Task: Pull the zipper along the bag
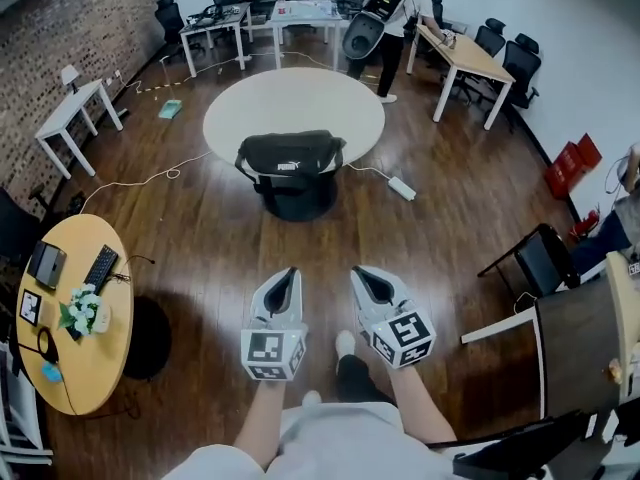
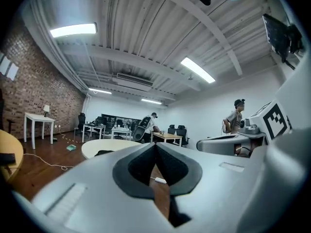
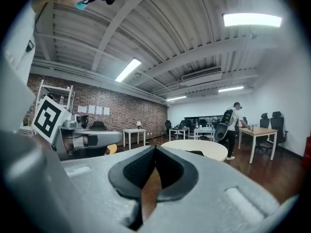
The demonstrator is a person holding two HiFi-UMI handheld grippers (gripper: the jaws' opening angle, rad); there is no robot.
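Left gripper (image 1: pixel 289 272): jaws pressed together, nothing between them. Right gripper (image 1: pixel 359 272): likewise closed and empty. Both are held side by side over the wooden floor (image 1: pixel 200 238), well apart from the black bag (image 1: pixel 291 156). The bag rests at the near edge of the round white counter (image 1: pixel 300 98). A white power strip (image 1: pixel 402 188) lies on the floor near the counter's base. A person with a backpack (image 1: pixel 392 18) stands beyond.
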